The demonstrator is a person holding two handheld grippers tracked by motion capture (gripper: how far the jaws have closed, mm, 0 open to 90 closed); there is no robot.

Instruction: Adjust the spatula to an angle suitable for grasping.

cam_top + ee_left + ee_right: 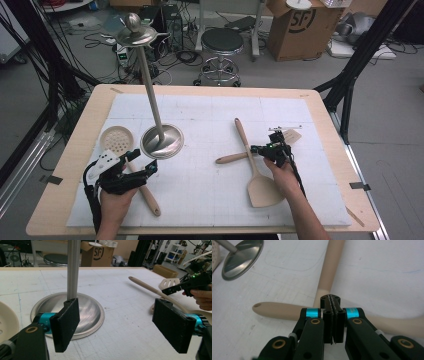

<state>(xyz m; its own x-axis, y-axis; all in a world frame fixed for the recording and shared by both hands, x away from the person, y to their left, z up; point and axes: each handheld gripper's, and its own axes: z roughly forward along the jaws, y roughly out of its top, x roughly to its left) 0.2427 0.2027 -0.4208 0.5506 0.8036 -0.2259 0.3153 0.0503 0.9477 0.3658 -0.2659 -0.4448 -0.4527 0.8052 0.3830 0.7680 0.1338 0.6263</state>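
Note:
A metal stand rises on a slim pole (150, 90) from its round base (161, 141); close up, the base (67, 312) lies just beyond my left jaws. My left gripper (142, 162) (120, 325) is open, nothing between its pads (66, 325), above the handle of a perforated skimmer (116, 139). Two beige utensils lie crossed: a solid spatula (262, 190) and a slotted spatula (291, 135). My right gripper (257, 149) (330, 302) is shut with nothing held, right over the crossing of their handles (279, 311).
White mat (210, 195) covers a wooden table (75, 150). Beyond the far edge stand a stool (221, 42) and a cardboard box (300, 25), with cables on the floor. Black frame legs (350, 75) flank the table.

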